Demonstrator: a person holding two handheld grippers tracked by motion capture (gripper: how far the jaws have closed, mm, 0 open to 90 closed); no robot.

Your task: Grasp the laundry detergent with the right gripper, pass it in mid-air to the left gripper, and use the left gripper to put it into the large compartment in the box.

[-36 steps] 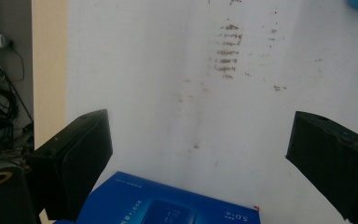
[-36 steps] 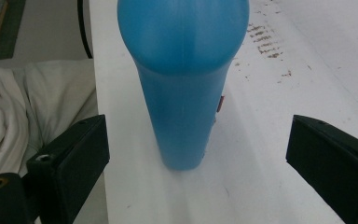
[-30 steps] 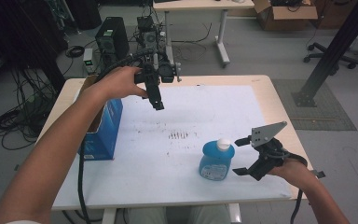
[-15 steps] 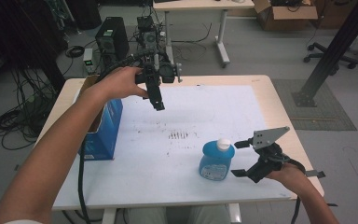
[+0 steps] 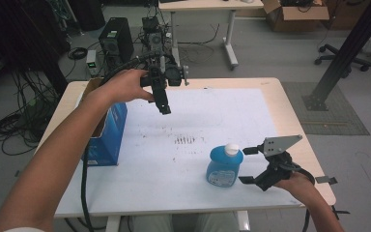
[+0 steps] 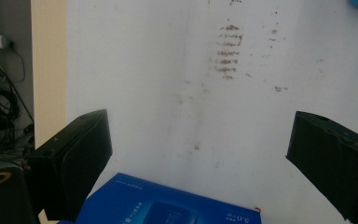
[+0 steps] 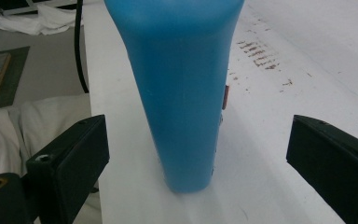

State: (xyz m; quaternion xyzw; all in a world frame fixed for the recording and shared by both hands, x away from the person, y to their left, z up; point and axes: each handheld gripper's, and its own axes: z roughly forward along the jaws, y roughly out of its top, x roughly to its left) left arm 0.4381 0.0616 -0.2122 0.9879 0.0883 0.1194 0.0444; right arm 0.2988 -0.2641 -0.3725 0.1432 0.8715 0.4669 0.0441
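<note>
While the table [image 5: 270,111] is carrying everything, the blue box [image 5: 107,140] is standing at its left edge and the blue bottle [image 5: 224,166] is sitting upright near the front. Beside the bottle, the right gripper [image 5: 251,164] is spreading its fingers, gripping nothing. Above the box, the left gripper [image 5: 163,105] is hanging with fingers released.

Grey floor [image 5: 270,53] all around, cables [image 5: 9,125] tangled at left, computer tower [image 5: 117,43] behind, pale desk [image 5: 207,6] beyond, office chair [image 5: 338,50] far right.

Blue bottle [image 5: 224,166], white cap [image 5: 231,149], blue box [image 5: 107,137].
</note>
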